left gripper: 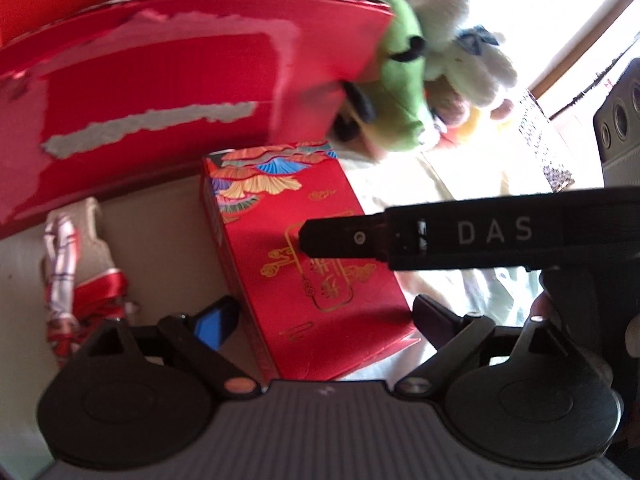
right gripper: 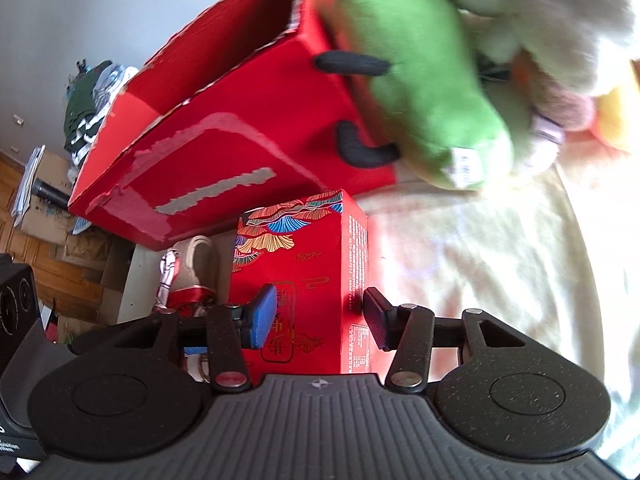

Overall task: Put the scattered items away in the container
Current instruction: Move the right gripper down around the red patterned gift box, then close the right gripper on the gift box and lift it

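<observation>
Hiding part of the green plush toy point(left gripper: 394, 92) behind the big red box point(left gripper: 160, 92). Blurring the white plush toy point(right gripper: 540, 12) beside that box. Cutting off the box's top.

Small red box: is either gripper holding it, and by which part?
Neither, it seems. The left gripper and right gripper stand open over the box, pads off it.

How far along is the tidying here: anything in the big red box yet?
Done: cannot tell; the big red box's inside is hidden. In hand: nothing gripped; both the left gripper and right gripper straddle the small patterned red box, jaws open. Left: that box, the green plush, white plush and ribbon bundle.
</observation>
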Tool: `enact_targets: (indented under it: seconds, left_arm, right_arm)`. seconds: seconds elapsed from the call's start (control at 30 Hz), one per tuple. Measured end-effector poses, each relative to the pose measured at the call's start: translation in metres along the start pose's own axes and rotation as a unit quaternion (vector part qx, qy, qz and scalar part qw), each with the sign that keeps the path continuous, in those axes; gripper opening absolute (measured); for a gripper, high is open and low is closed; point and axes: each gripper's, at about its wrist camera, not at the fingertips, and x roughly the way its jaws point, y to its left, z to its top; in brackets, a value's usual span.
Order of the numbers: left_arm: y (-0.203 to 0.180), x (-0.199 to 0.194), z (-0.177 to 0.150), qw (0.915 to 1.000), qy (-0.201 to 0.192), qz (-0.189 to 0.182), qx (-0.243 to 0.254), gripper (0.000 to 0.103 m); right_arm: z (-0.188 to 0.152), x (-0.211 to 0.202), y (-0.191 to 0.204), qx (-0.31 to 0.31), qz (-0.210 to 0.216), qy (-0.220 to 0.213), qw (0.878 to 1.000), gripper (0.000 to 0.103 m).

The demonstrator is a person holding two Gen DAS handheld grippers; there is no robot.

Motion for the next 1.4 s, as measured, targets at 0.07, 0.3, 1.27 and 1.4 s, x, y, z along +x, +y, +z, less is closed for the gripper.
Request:
enact_targets:
  seconds: [0.07,0.3,1.27,1.4]
  left_arm:
    - [-0.006,0.003,-0.001,1.0,0.002,-0.002,0.008,0.095]
    - [-0.019,0.007,-0.007,0.9997,-0.013,0.013,0.018,0.097]
    - [-0.085,-0.11,0.01,0.9727,-0.195,0.116,0.047,0.09]
    - [-0.076,-0.128,0.039,0.9651,-0.222,0.127,0.056,0.09]
  right_arm:
    - [-0.002,-0.003,-0.006,0.007,0.0,0.0,1.0,0.057]
    - [-0.007,-0.007,-0.019,0.018,0.014,0.003,1.0,0.06]
    - [0.003,-0.106,0.033,-0.111,0.13,-0.121,0.978,0.058]
    - [0.026,-0.109,0.051,-0.123,0.139,-0.142,0.972,0.058]
